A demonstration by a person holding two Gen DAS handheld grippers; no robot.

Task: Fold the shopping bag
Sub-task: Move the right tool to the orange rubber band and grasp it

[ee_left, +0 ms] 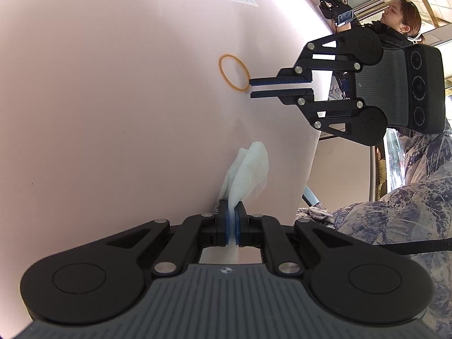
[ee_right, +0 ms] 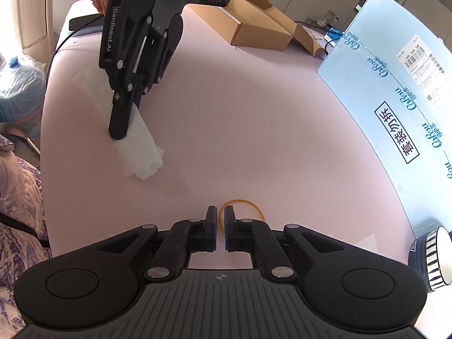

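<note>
1. The left tongs (ee_left: 232, 212) are clamped on a white, crumpled, thin plastic shopping bag (ee_left: 248, 172) rolled into a compact bundle, with its free end sticking out past the fingertips.
2. In the right wrist view the same bundle (ee_right: 141, 152) hangs from the left tongs (ee_right: 120, 134) just over the pale pink counter (ee_right: 226, 113), towards the counter's left edge.
3. The right tongs (ee_right: 221, 214) stand nearly closed, with only a slim gap between the blue pads.
4. A thin orange rubber band (ee_right: 248, 209) lies flat on the counter at the tips of the right tongs; one side of the loop runs into the gap between the fingers, though whether the pads pinch it cannot be told.
5. From the left wrist view the right tongs (ee_left: 250, 87) reach in from the right, tips touching the edge of the band (ee_left: 233, 72).
6. Open brown cardboard boxes (ee_right: 254, 28) sit at the far side of the counter, and a light blue printed carton (ee_right: 395, 84) stands to the right.
</note>
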